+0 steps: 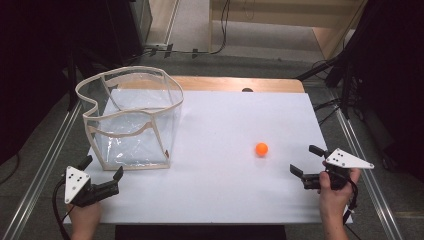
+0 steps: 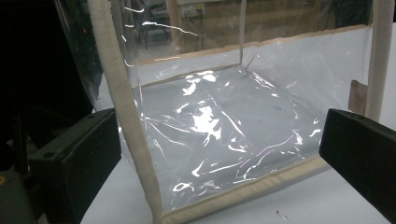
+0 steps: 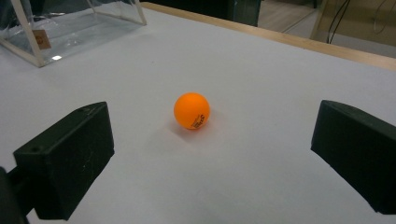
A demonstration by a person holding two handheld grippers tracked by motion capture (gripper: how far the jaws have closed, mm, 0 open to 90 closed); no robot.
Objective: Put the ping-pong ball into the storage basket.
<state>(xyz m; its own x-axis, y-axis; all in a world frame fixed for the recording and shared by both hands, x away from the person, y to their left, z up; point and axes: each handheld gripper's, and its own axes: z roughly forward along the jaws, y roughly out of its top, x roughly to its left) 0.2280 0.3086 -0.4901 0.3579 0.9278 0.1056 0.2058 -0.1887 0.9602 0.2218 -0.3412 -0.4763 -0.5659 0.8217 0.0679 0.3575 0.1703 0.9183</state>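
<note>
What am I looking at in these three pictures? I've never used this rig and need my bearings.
A person sits at a white table and holds a hand tool with two black jaws in each hand. The high view looks down from above; the other two come from cameras riding on each tool. The left gripper is open and faces a clear plastic bag with cream edging, standing open and looking empty. The right gripper is open too, aimed at an orange ball lying loose on the table. Nothing is held.
</note>
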